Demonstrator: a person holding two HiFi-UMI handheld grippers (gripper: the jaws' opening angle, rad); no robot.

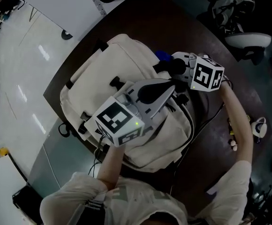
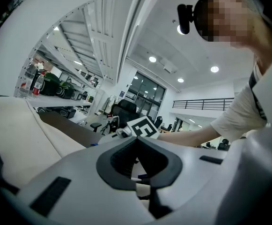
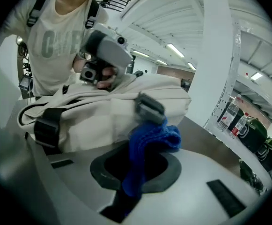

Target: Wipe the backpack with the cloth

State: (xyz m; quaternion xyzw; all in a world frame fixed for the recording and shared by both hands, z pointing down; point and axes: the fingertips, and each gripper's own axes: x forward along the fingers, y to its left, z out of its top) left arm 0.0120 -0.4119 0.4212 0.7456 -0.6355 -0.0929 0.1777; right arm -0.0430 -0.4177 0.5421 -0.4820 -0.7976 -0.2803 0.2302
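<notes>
Head view: we see the cream backpack [image 1: 126, 55] flat on the desk [image 1: 173, 22], long axis running upper left to lower right, with the left gripper [image 1: 166, 92] above it. Left gripper view: its jaws are closed together. Right gripper view: the right gripper [image 3: 136, 172] pinches the blue cloth [image 3: 147, 142] in its jaws, just beside the backpack.

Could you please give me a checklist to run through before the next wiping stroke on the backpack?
1. Blue cloth clamped in right gripper: ok, jaws shut on it.
2. Blue cloth touching backpack: cannot tell.
3. Backpack lying flat on table: ok.
4. Left gripper over backpack, jaws together: ok.
5. Left gripper actually pressing on backpack: cannot tell.
</notes>
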